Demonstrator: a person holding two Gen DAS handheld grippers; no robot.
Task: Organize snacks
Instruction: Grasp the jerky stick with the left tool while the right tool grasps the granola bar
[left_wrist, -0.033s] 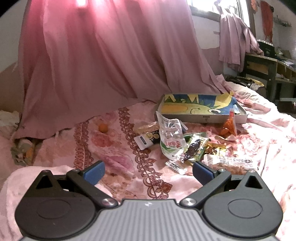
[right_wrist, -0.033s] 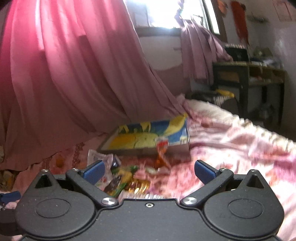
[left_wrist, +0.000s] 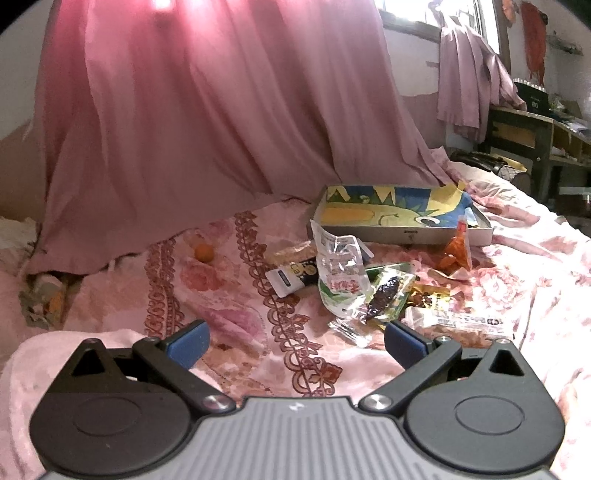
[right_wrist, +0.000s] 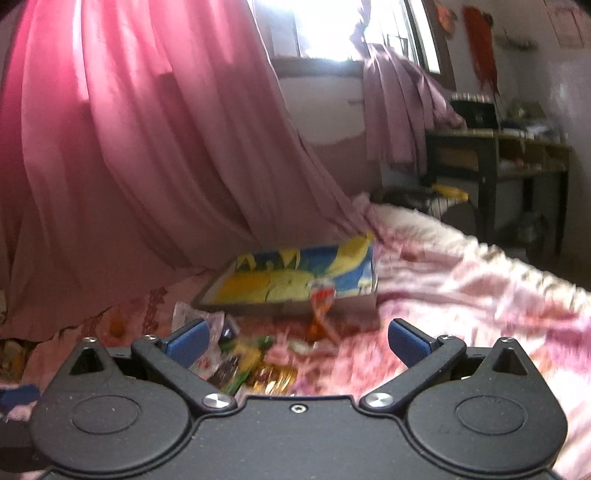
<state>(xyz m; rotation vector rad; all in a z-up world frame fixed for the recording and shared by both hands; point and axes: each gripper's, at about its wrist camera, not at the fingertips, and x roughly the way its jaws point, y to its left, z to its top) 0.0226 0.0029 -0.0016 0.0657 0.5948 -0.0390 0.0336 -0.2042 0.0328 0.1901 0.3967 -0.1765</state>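
**Both tongs wide open above a scatter of snack packets**

The left gripper hangs with its blue-padded fingers spread far apart, holding nothing and touching nothing; pink floral bedspread shows between them. The heap of snack packets lies just ahead and to the right of this gripper: a crumpled clear plastic bag with red and green print stands up nearest the middle, a green packet with a dark brown snack inside leans against it, and a long white printed wrapper lies just beyond the right finger. A black-and-white sachet sits on the left of the heap, and an orange pouch stands apart on the far right, just beside the box. A small orange round thing rests alone on the bedspread, well to the left.

The right gripper is likewise released, jaws wide and empty, and the same packets, blurred here, lie directly under and between its fingers.

Behind the heap stands a shallow open cardboard box with a yellow, blue and green cartoon lining. A pink curtain drapes down onto the bed behind it. To the right are a bright window and a dark wooden desk.
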